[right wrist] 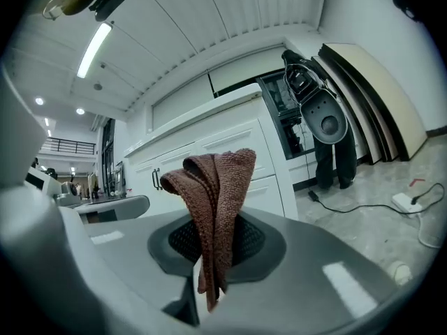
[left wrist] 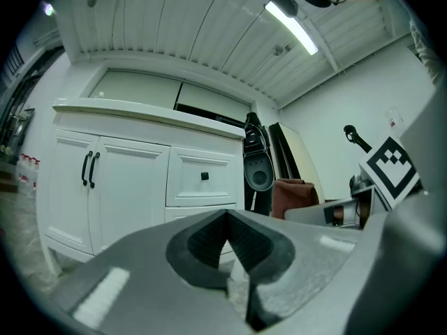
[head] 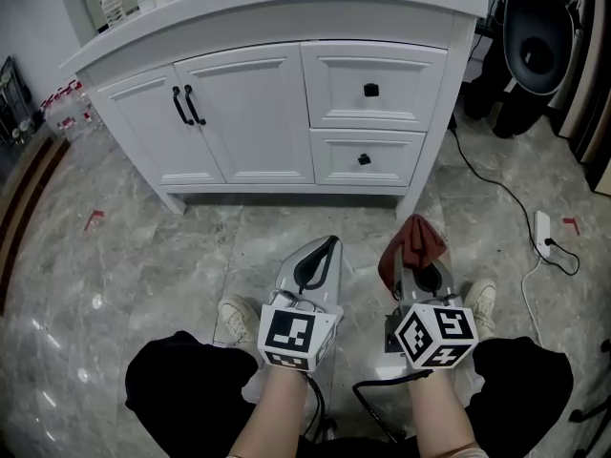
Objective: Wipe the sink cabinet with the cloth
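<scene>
While the right hand-held gripper (right wrist: pixel 213 246) pinches a brown knitted cloth (right wrist: pixel 218 187) between its dark ribbed pads (right wrist: pixel 251 239), the cloth's folded upper part stands above the jaws in a soft, drooping peak and a short tail hangs below them. The left hand-held gripper (left wrist: pixel 227 218) sits just beside it, its smooth grey jaws pressed together at the tip with nothing between the cross-hatched pads. Both are low over the floor (head: pixel 143 256), a glossy grey marble-patterned tile, and well apart from the sink cabinet (head: pixel 253 151) ahead. The cabinet is white and panelled: two doors (head: pixel 153 127) on the left carry slim black bar handles (head: pixel 188 105) side by side, and two stacked drawers (head: pixel 368 122) on the right each have a small square black knob (head: pixel 370 90). A curved white surface (head: pixel 286 8) overhangs the front, and two clear plastic bottles (head: pixel 113 0) stand upright near its left end. On the floor at the far right lies a white power strip (head: pixel 544 232) with a black cable (head: pixel 496 184) running to it.
</scene>
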Action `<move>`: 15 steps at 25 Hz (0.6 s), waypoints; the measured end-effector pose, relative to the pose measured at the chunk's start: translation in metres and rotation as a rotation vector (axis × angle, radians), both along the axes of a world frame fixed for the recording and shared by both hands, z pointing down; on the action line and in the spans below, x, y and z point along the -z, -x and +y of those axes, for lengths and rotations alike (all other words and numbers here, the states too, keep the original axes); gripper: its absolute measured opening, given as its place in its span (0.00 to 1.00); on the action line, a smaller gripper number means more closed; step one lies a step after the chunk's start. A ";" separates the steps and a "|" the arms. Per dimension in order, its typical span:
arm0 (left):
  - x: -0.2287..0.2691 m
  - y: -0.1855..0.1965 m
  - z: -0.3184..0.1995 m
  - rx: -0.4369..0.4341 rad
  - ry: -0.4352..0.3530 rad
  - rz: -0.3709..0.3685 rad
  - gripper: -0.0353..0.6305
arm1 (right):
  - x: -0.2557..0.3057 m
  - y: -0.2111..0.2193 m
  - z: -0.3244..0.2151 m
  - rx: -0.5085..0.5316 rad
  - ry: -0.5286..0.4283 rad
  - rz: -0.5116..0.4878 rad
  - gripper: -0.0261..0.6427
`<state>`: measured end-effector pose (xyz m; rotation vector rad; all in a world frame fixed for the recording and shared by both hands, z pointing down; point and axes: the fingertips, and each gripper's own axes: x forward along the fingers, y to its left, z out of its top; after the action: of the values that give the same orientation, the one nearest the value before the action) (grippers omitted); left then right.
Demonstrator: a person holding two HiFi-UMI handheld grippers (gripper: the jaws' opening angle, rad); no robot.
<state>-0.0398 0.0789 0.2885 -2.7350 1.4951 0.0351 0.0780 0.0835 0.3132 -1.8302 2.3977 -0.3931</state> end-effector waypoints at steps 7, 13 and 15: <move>0.002 0.009 -0.048 0.017 -0.016 -0.024 0.05 | 0.003 -0.001 -0.058 -0.029 -0.012 -0.052 0.16; 0.005 0.013 -0.090 0.010 -0.017 -0.013 0.05 | 0.010 -0.002 -0.103 -0.049 -0.022 -0.080 0.16; 0.013 0.013 -0.106 0.006 -0.028 0.006 0.05 | 0.019 0.005 -0.117 -0.037 -0.042 -0.062 0.16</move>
<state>-0.0531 -0.0269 0.2754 -2.7115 1.4922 0.0632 0.0732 -0.0331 0.2939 -1.8146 2.3097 -0.3879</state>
